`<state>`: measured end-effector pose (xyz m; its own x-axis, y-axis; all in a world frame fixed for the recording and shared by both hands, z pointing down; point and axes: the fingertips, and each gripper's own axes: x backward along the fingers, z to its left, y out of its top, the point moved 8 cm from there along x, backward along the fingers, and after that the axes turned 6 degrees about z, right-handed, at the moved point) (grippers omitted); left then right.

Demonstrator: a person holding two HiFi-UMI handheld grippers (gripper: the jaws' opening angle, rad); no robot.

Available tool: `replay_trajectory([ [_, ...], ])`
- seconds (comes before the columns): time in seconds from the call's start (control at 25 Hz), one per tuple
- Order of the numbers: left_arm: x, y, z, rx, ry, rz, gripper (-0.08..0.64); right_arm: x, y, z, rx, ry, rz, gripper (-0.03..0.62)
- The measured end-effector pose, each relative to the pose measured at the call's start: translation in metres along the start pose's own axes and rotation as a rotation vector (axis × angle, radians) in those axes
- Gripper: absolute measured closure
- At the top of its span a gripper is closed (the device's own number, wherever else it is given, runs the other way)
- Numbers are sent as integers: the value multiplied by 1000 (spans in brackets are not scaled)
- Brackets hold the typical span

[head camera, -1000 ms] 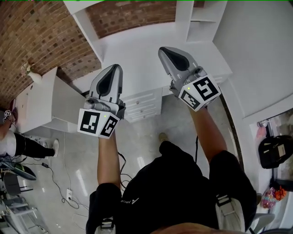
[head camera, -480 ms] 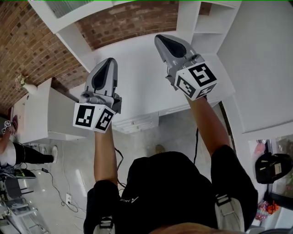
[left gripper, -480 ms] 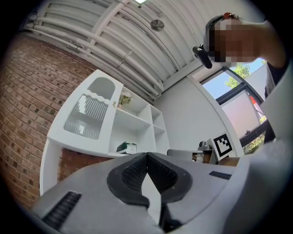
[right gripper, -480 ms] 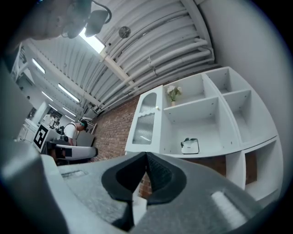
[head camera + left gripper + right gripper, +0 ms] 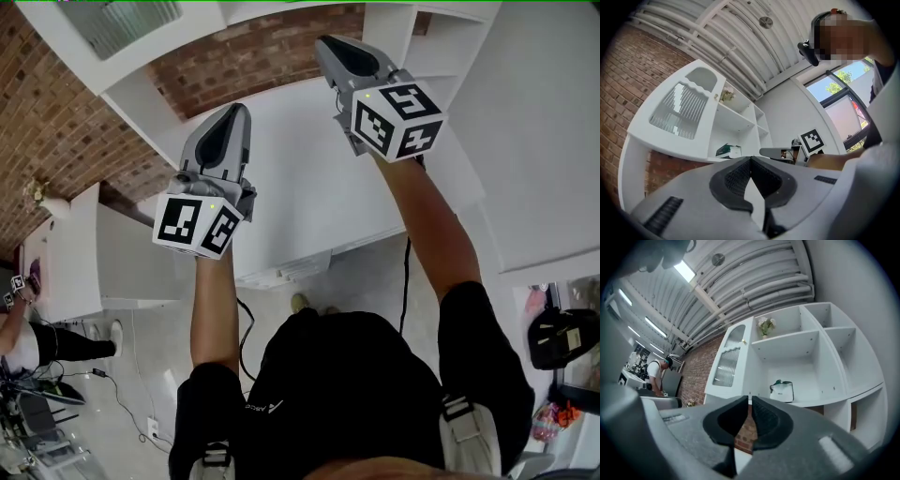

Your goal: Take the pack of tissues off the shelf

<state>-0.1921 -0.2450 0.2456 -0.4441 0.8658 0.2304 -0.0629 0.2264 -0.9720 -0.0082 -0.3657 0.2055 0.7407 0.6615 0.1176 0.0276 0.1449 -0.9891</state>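
- Approach is the step in hand, as we judge it: both tools are raised toward the white shelf unit [image 5: 820,359] and nothing has been grasped yet.
- The pack of tissues [image 5: 782,391] sits upright on the board of a middle compartment. It is below the niche with the small flowers [image 5: 765,324], to the right of the ribbed glass door [image 5: 725,363], and well apart from both claws.
- The right gripper [image 5: 750,401] has its pads all but together, with only a hairline slit between them and nothing in it. The left gripper [image 5: 751,159] has its tips meeting and is likewise empty.
- The next move, we think, calls for spreading the right jaws wide, reaching into that compartment and squaring the pads to the pack's two flat sides before closing.
- The pack looks soft and pillowy, white with a green top and rounded corners. We expect its wrapping to give under pressure, so a gentle pinch should do.
- The shelving is smooth, painted and square-edged. The brick wall [image 5: 696,376] beside it is rough and red. The gripper pads are black with a fine ribbed texture, set in grey plastic shells.
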Motion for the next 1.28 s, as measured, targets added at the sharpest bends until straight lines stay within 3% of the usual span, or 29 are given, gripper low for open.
replay_trajectory([
  [0.24,-26,-2,38,5,-90,-14,561,-47,17,-7,41,-111,23,473],
  [0.36,-34,-4,57,12,-131,-34,561,-71,26,-11,43,-162,47,367],
  [0.68,-56,-5,77,33,-165,-50,561,-123,38,-52,30,-281,151,190],
  [1.28,-97,-19,88,40,-180,-47,561,-189,36,-103,-52,-303,280,91],
])
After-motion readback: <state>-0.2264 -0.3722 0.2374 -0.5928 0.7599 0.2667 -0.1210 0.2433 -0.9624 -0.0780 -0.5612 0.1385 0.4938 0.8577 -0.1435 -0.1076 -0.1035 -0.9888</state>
